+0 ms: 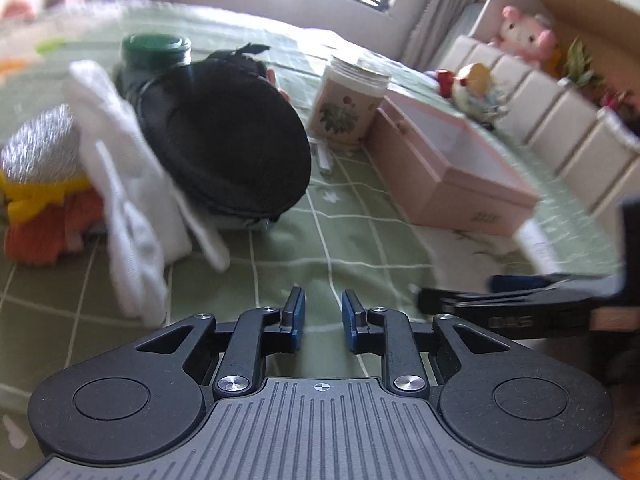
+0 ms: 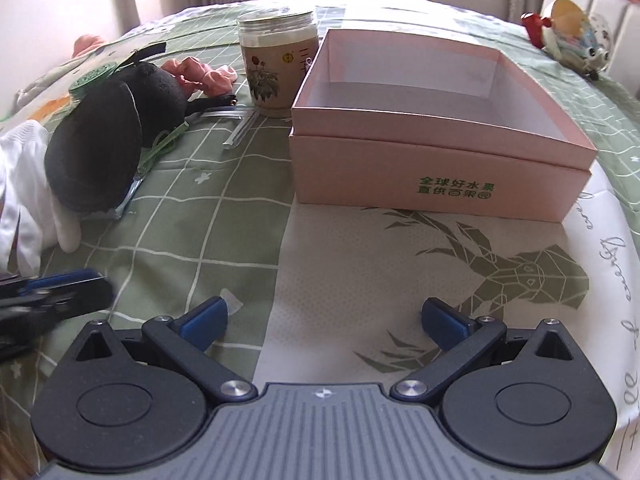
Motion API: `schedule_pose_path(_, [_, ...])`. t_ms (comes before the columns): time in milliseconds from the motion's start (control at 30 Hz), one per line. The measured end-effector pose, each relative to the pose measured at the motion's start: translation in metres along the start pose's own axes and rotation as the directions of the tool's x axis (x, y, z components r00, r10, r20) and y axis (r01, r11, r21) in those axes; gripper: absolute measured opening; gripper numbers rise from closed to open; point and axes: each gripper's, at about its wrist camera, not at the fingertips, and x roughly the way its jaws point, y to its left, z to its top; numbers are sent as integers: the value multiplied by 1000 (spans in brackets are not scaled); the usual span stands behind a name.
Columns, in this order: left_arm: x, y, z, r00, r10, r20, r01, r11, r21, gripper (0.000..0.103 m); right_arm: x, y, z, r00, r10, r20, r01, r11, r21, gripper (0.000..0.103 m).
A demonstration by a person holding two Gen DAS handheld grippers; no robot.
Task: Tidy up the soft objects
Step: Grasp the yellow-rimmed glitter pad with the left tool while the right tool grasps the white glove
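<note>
A black soft pouch (image 1: 228, 140) lies on the green checked cloth, also in the right wrist view (image 2: 96, 152). White fabric (image 1: 132, 200) lies beside it (image 2: 24, 184). An orange cloth (image 1: 44, 228) sits under a silver and yellow scrubber (image 1: 40, 156). Pink scrunched fabric (image 2: 204, 74) lies behind the pouch. An open pink box (image 2: 436, 120) is empty; it also shows in the left wrist view (image 1: 448, 160). My left gripper (image 1: 322, 308) is nearly closed and empty, in front of the pouch. My right gripper (image 2: 324, 312) is open and empty, in front of the box.
A clear jar with a flower label (image 2: 276, 64) stands left of the box (image 1: 348, 108). A green-lidded jar (image 1: 156, 56) stands behind the pouch. Clear plastic strips (image 2: 240, 128) lie near the jar. Toys (image 1: 476, 88) sit at the table's far edge by a white chair.
</note>
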Motion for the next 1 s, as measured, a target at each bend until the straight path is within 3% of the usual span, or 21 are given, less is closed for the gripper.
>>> schedule_pose_path(67, [-22,9,2,998,-19,59,19,1000,3,24,-4,4,-7,1000,-14,14,13,1000,24,103])
schedule_pose_path(133, [-47,18,7,989,9,150,-14,999,31,24,-7,8,-11,999,-35,31,34,999,24,103])
schedule_pose_path(233, [-81,43,22,957,93,276,-90,996,-22,24,-11,10,-9,998,-34,47,34,999,-18,103])
schedule_pose_path(300, [-94,65,32,932,178,315,-159,984,-85,24,-14,18,-4,998,-19,61,22,999,-47,103])
schedule_pose_path(367, [-96,86,37,913,265,311,-229,962,-147,24,-19,32,6,995,39,97,-31,996,-85,103])
schedule_pose_path(500, [-90,129,35,919,311,242,-230,922,-313,24,-35,67,29,966,193,171,-172,976,-133,103])
schedule_pose_path(600, [-92,148,25,912,344,223,-253,900,-354,24,-39,100,46,948,262,179,-232,957,-173,100])
schedule_pose_path(633, [-96,156,22,912,349,217,-260,899,-353,24,-40,112,48,943,281,180,-245,949,-198,94])
schedule_pose_path(767, [-114,165,20,916,343,206,-257,899,-355,24,-42,166,62,919,351,181,-279,902,-330,85])
schedule_pose_path(867, [-120,172,21,919,333,210,-244,901,-358,24,-30,203,79,914,370,169,-293,887,-357,77])
schedule_pose_path(900, [-120,174,24,922,323,212,-234,904,-358,24,-22,210,85,915,373,151,-303,886,-350,69])
schedule_pose_path(933, [-118,175,26,929,305,212,-216,908,-359,24,-14,216,90,917,377,129,-316,886,-340,47])
schedule_pose_path(1000, [-114,180,31,943,254,215,-164,916,-365,24,2,222,98,929,361,78,-319,892,-319,25])
